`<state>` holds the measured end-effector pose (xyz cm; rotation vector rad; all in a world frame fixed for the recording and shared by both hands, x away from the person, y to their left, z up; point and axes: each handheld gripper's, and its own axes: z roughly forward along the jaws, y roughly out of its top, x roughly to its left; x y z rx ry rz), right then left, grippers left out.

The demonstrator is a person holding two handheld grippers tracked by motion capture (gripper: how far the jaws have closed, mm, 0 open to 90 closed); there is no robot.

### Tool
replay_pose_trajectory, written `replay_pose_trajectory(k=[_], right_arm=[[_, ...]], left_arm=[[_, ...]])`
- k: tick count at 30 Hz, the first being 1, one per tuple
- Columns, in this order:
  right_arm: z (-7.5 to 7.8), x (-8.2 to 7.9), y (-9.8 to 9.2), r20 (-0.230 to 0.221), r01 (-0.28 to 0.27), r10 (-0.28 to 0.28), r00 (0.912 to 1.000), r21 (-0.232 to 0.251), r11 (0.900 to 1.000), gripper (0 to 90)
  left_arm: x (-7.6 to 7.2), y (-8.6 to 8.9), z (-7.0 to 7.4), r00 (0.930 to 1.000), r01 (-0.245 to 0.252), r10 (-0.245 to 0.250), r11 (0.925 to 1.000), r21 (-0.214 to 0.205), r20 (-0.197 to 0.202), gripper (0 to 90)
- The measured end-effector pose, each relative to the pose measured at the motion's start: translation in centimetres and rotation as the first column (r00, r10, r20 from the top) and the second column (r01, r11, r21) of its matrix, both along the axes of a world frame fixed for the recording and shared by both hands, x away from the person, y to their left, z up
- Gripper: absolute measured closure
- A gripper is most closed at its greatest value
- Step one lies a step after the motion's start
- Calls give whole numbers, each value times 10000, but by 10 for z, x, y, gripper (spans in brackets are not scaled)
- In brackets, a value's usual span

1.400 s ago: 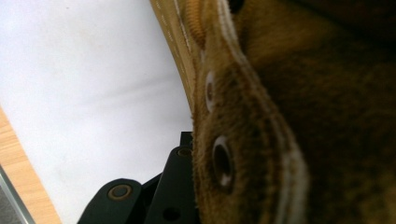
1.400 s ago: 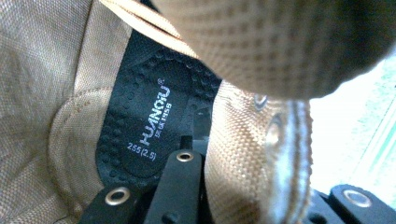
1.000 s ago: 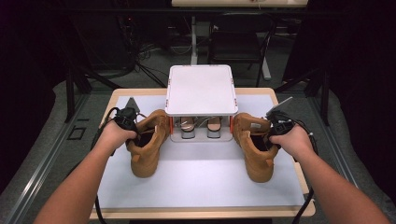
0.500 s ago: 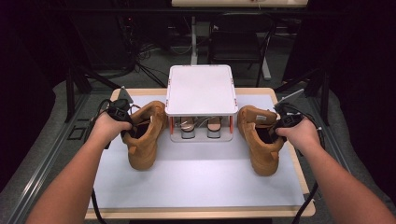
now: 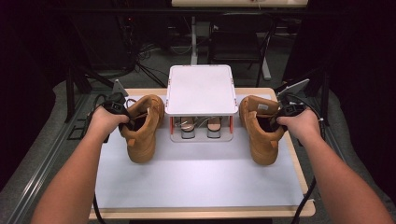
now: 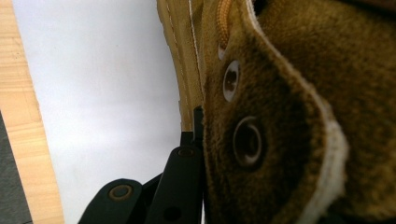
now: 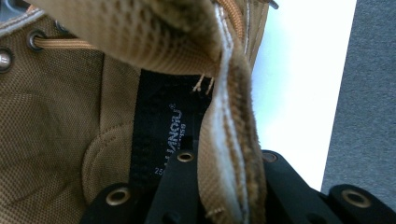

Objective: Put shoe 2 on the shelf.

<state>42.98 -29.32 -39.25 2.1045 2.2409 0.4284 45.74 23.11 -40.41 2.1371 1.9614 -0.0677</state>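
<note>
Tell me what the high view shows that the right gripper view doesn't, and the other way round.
The high view alone takes in the whole table, the white rack with a pair of shoes under it, the left boot and the left gripper. The right gripper view alone shows the black label with white print inside the right boot, and the collar's edge pinched between the black jaws. Both show the right boot held at its collar by the right gripper and the white mat.

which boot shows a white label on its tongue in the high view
The right boot, held by the right gripper: a pale label sits on its tongue. The left boot shows plain tan there.
</note>
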Motion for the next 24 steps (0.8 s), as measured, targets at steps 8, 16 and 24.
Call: replay_pose_trajectory(k=[8,16,24], right_arm=[[5,14,-3,30,226,-226,9997,172,9996,857],[22,21,-2,213,507,-509,9985,128,9986,856],[40,22,0,295,545,-547,9981,52,9985,856]], left_arm=[[7,5,3,9993,-349,353,9987,-360,111,866],[11,8,12,9988,-458,464,9984,-333,162,866],[12,7,34,9985,-397,410,9986,-348,369,865]])
